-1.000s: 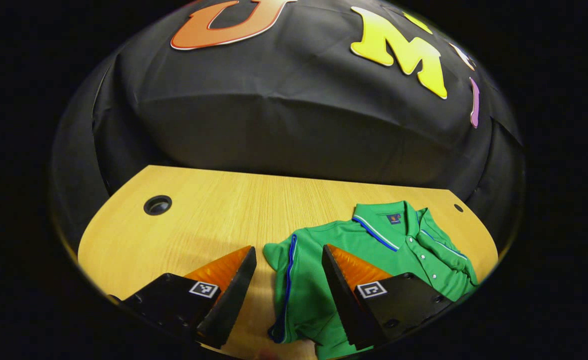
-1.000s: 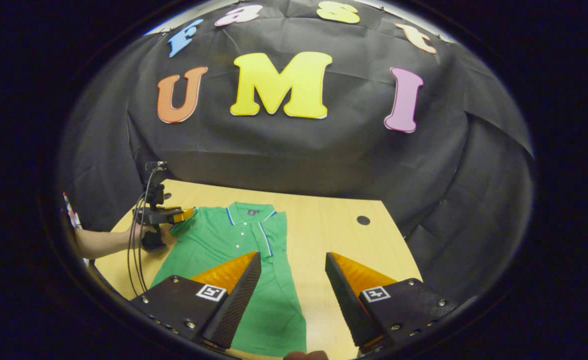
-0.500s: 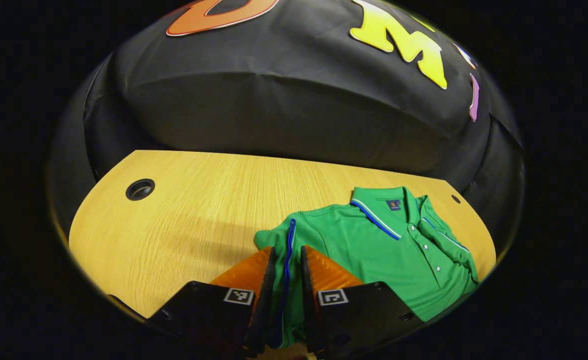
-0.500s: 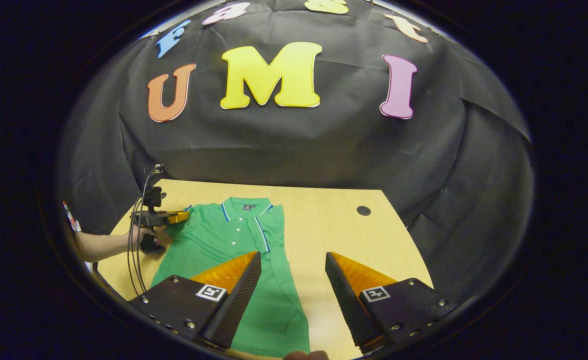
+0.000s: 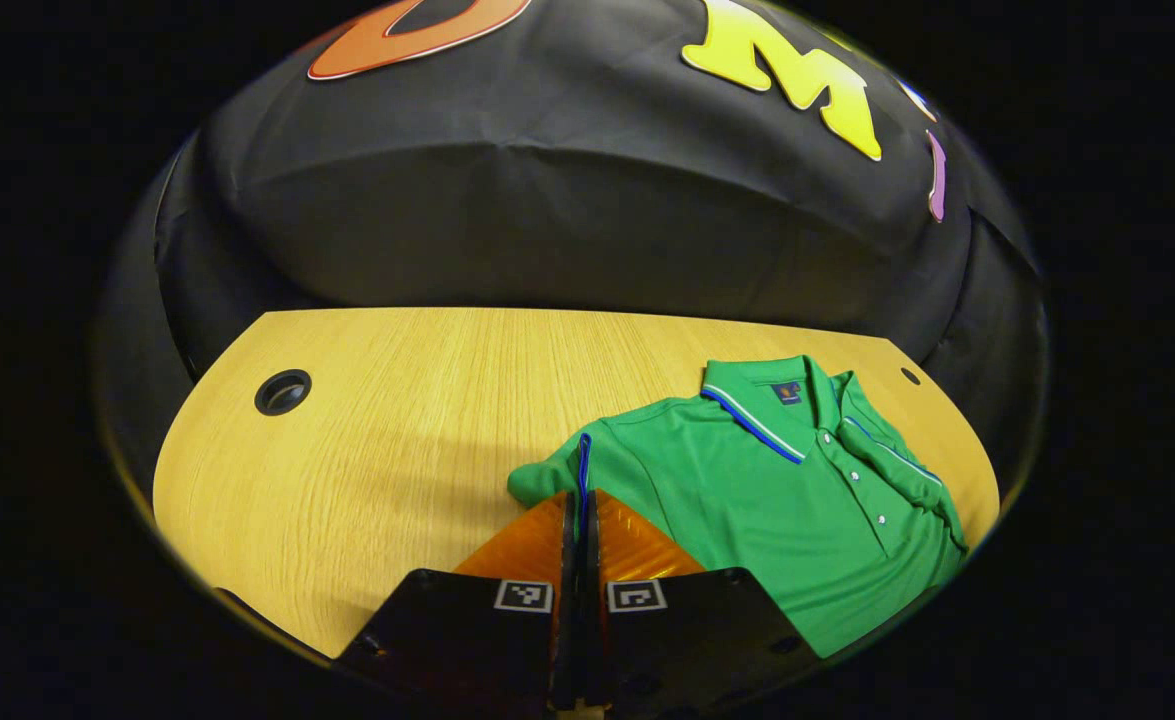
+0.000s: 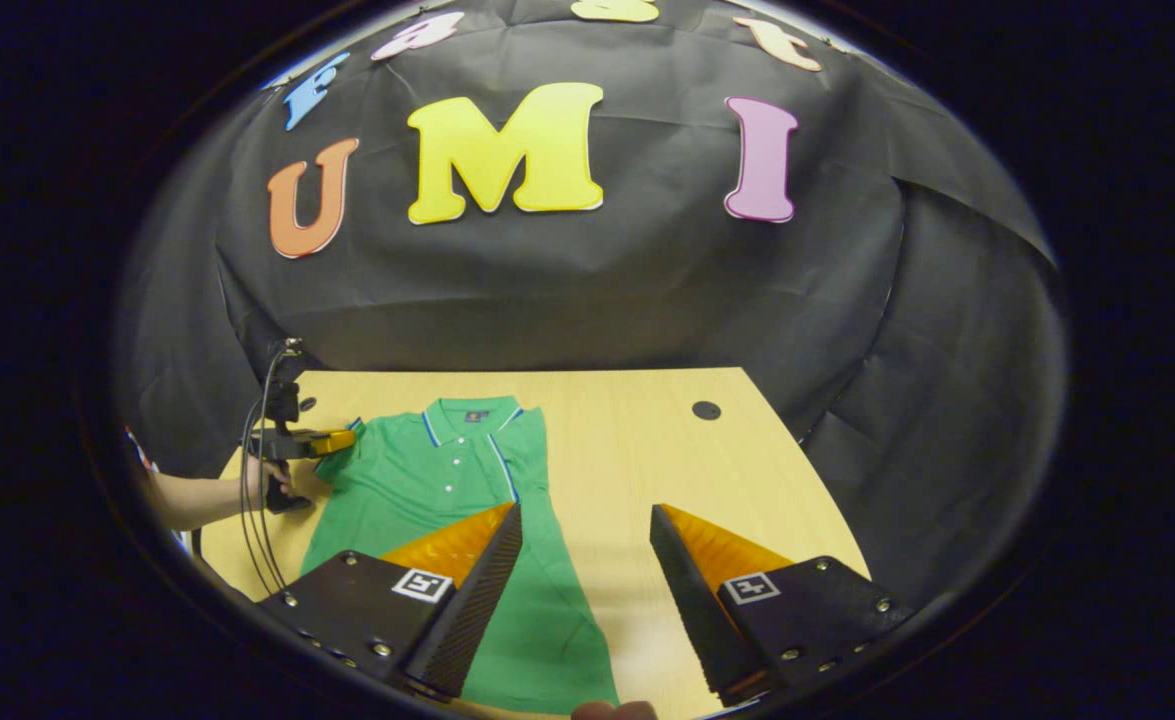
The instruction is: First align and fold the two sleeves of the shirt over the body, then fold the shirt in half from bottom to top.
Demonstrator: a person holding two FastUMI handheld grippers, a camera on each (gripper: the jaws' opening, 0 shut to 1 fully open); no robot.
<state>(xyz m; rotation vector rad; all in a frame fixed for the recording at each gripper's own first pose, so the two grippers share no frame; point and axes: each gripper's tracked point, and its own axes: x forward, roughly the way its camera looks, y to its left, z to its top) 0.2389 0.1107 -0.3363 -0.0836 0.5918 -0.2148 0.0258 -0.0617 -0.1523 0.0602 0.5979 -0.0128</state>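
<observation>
Black gripper bodies (image 6: 579, 590) with square coded tags, silver screws, ribbed wedge jaws, looping black cables (image 6: 252, 500)

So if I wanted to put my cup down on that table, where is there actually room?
Bare wood lies left of the green shirt, out to the round cable hole, and on the other side between the shirt's folded edge and the small hole. A strip runs behind the collar. It is crowded at the sleeve, which the left gripper pinches.

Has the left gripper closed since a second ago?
Yes. The left gripper went from wide open to shut on the shirt's sleeve.
</observation>
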